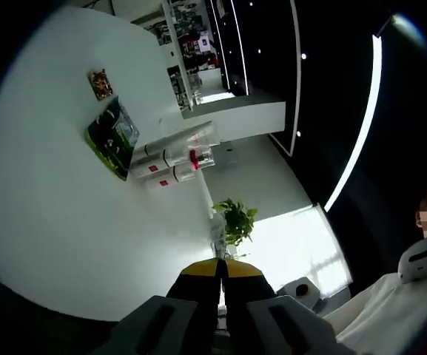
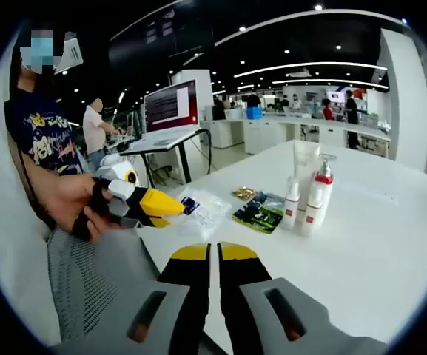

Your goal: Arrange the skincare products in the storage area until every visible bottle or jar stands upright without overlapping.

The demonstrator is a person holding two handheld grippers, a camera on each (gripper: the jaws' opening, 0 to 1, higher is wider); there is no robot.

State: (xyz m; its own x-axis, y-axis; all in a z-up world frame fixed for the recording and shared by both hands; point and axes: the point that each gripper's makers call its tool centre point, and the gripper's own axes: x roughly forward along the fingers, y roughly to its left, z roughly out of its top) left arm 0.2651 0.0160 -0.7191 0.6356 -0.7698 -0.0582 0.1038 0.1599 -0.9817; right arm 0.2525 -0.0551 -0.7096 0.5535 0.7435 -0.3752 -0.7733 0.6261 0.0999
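Three skincare containers stand upright, close together on the white table [image 2: 391, 244]: a tall white tube [image 2: 305, 171], a white pump bottle with a red collar [image 2: 317, 198] and a smaller white bottle [image 2: 292, 204]. The rolled left gripper view shows the same group [image 1: 175, 157] far ahead. My right gripper [image 2: 214, 253] is shut and empty, short of the table edge, well away from the bottles. My left gripper [image 1: 220, 265] is shut too. In the right gripper view it is held in a hand at the left [image 2: 170, 205], its yellow tips pointing toward the table.
A green packet [image 2: 260, 211], a small gold packet [image 2: 243, 194] and a clear plastic bag [image 2: 207, 207] lie left of the bottles. A grey mesh chair back [image 2: 95, 281] is below the left gripper. A laptop stand [image 2: 170, 111], people and desks are behind. A potted plant [image 1: 235, 220] stands beyond the table.
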